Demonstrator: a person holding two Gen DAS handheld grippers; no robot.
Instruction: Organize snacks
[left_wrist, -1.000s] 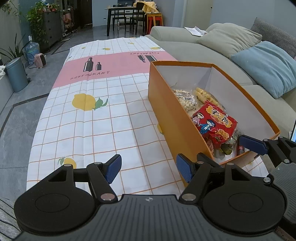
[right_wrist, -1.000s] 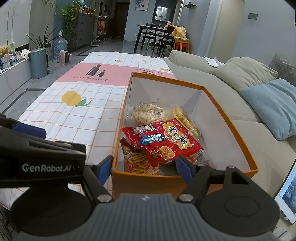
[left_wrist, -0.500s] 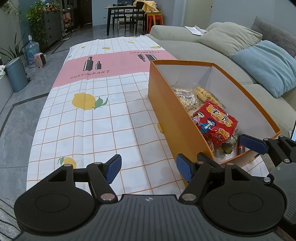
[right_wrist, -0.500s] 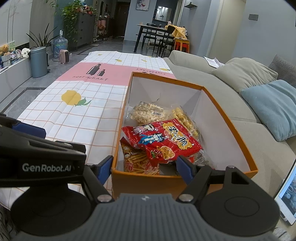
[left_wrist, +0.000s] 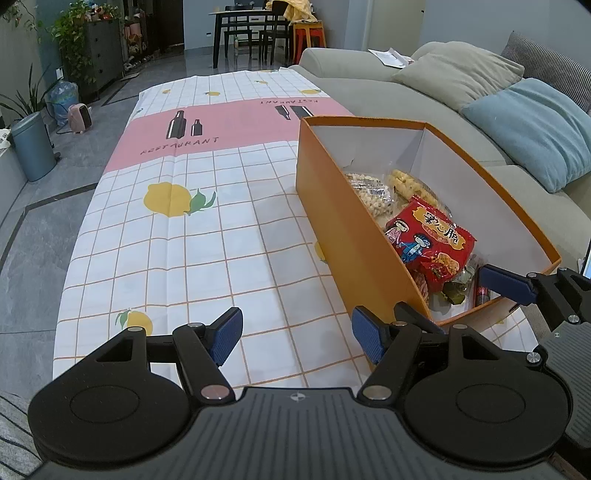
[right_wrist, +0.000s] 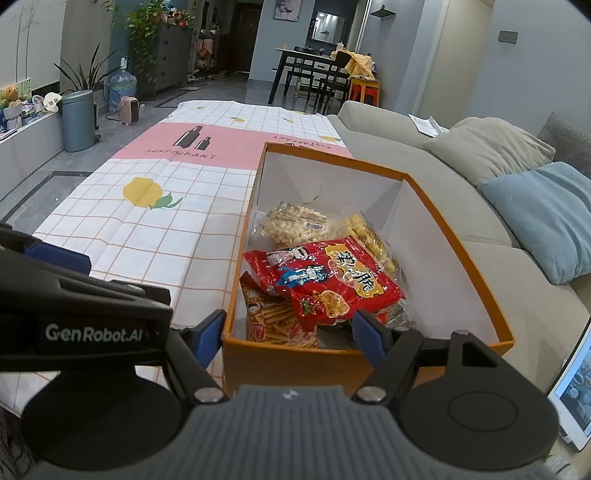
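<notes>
Holding both tongs wide open and empty beside the orange box. My left tongs sit left of it, my right tongs straddle its near corner. Snack packs lie inside it.

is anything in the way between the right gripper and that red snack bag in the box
Only the orange box's near wall. The open right gripper straddles that rim, one finger outside the left corner, one over the inside. The red snack bag lies on top of the other packets, uncovered, so from above nothing visible blocks it.
</notes>
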